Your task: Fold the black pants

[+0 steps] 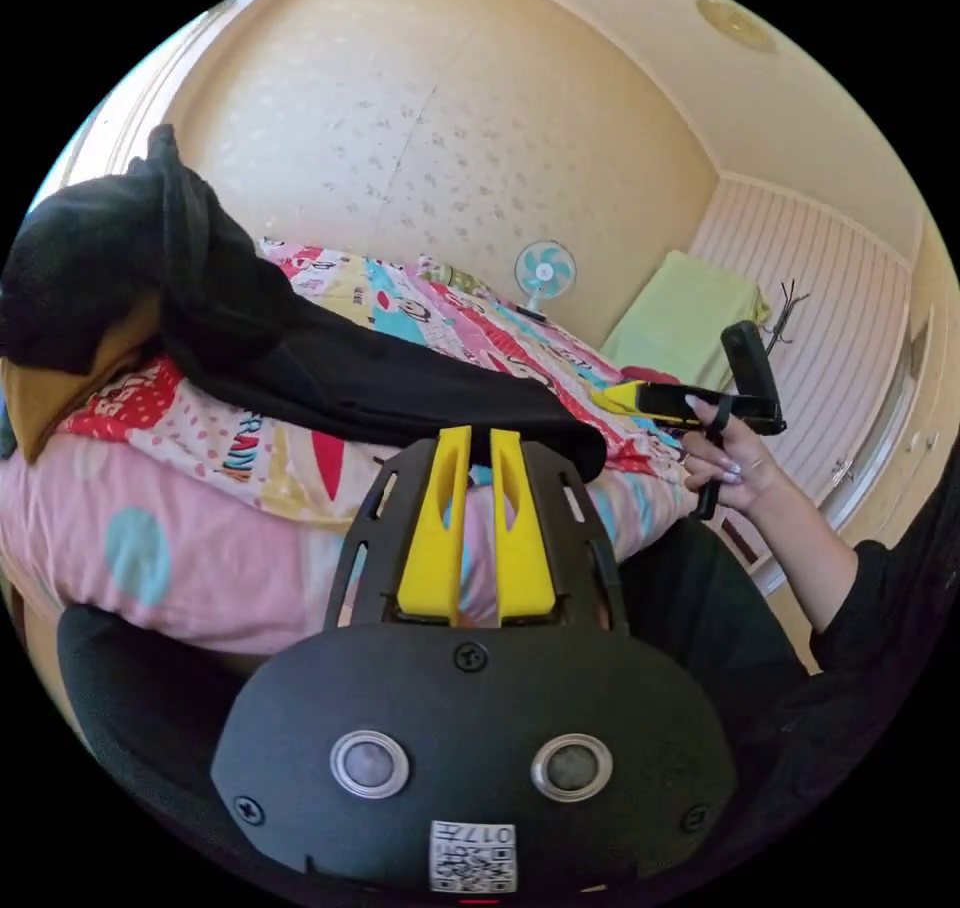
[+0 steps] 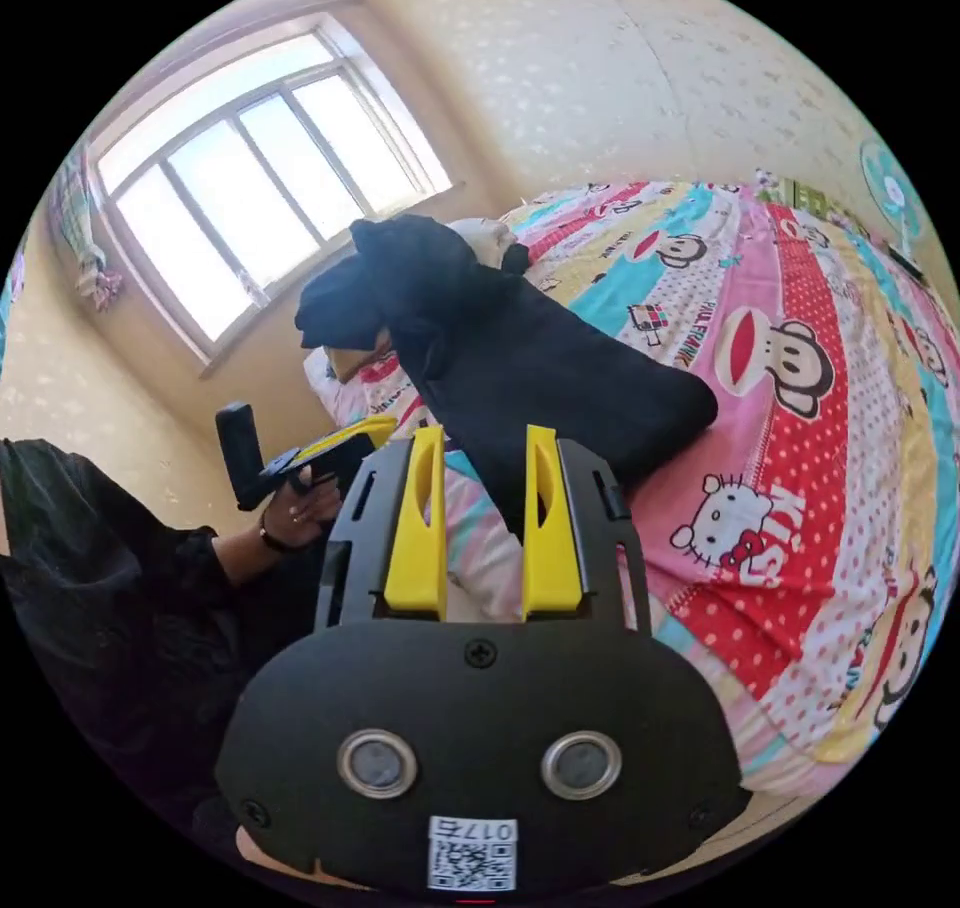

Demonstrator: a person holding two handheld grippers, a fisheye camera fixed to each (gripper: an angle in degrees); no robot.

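The black pants [image 1: 400,388] lie across the cartoon-print bedspread [image 1: 250,448], one end bunched into a heap [image 1: 90,248] near the pillow side. My left gripper [image 1: 480,438] hangs just short of the pants' near edge, its yellow jaws almost together and holding nothing. In the right gripper view the pants [image 2: 560,378] stretch from a dark heap [image 2: 390,278] toward me. My right gripper [image 2: 485,436] stands open just before the leg end, not touching it. Each view also catches the other gripper in a hand: the right gripper [image 1: 625,398] and the left gripper [image 2: 350,443].
A tan garment [image 1: 40,398] pokes out under the black heap. A small fan [image 1: 545,273] and a green-covered object [image 1: 680,318] stand beyond the bed. A window [image 2: 250,178] is behind the heap. The person's dark sleeve [image 2: 90,588] is close by.
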